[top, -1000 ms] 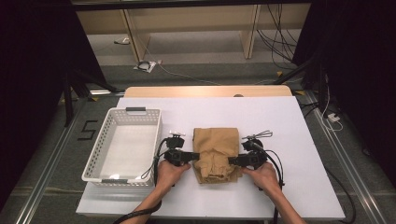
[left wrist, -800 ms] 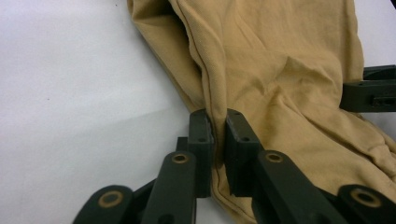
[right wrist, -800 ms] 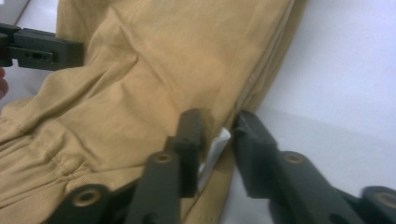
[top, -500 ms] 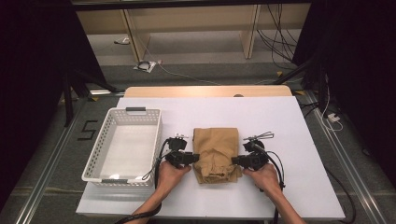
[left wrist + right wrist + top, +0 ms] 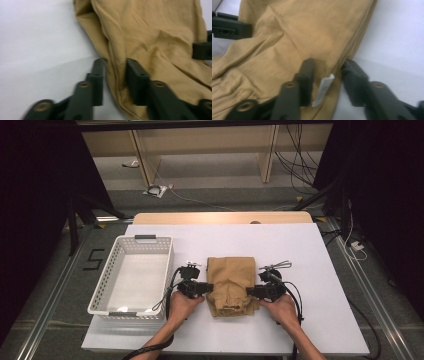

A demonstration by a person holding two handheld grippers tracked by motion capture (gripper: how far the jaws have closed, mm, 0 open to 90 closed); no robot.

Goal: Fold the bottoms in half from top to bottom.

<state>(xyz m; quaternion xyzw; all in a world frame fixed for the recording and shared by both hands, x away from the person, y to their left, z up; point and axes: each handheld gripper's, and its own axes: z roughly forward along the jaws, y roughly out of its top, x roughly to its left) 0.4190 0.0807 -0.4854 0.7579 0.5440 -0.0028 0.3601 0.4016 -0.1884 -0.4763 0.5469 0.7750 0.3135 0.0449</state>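
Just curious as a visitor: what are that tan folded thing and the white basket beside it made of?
The tan garment looks like woven cotton cloth, matte: it creases softly, shows stitched seams, and carries a small white label. The basket looks like moulded plastic, slightly glossy, with rows of small holes in its walls. Neither can be told for certain by look alone.

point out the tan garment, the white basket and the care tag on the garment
tan garment (image 5: 231, 280): high view, on the flat folded upper part.
white basket (image 5: 106, 281): high view, on its perforated left wall.
care tag (image 5: 323, 89): right gripper view, on the white label at the garment's edge.
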